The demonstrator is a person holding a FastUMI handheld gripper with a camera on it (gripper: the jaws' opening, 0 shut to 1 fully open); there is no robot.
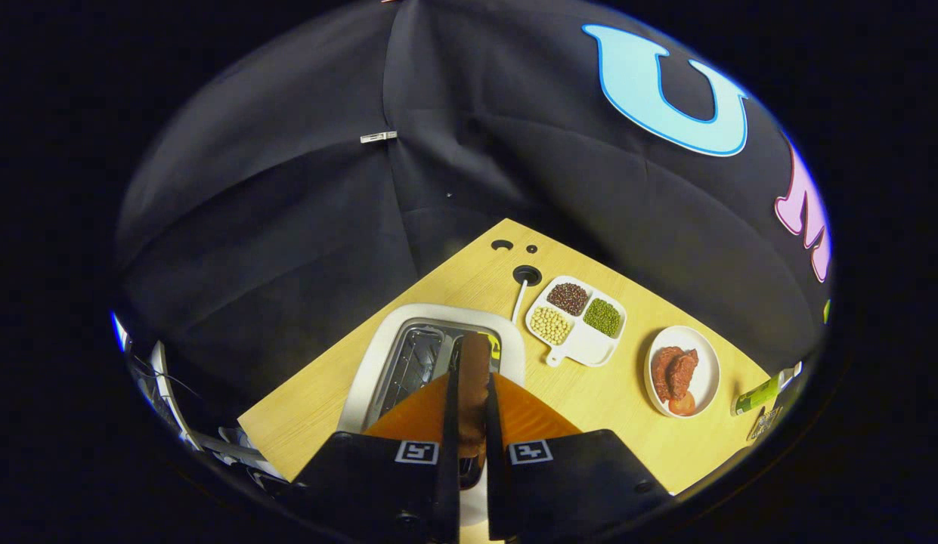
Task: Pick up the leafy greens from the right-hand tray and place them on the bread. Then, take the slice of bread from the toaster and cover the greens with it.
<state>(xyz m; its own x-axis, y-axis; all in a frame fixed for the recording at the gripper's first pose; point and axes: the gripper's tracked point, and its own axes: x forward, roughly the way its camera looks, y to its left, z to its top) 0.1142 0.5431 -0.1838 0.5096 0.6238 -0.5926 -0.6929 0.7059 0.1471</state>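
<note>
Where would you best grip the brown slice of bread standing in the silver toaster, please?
Grip the brown slice of bread on its two flat faces near the top edge, coming straight down from above. It stands upright on edge in a slot of the silver toaster, so the upper part alone is free. The gripper already sits that way, a finger on each face and seemingly pressing it.

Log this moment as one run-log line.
gripper: shut on bread slice | location: above toaster slot | beyond: bean tray, meat plate

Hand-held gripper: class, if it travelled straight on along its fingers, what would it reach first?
The hand-held gripper is shut on a brown bread slice; straight ahead lies the white metal toaster, probably first, though depth is unclear.
</note>
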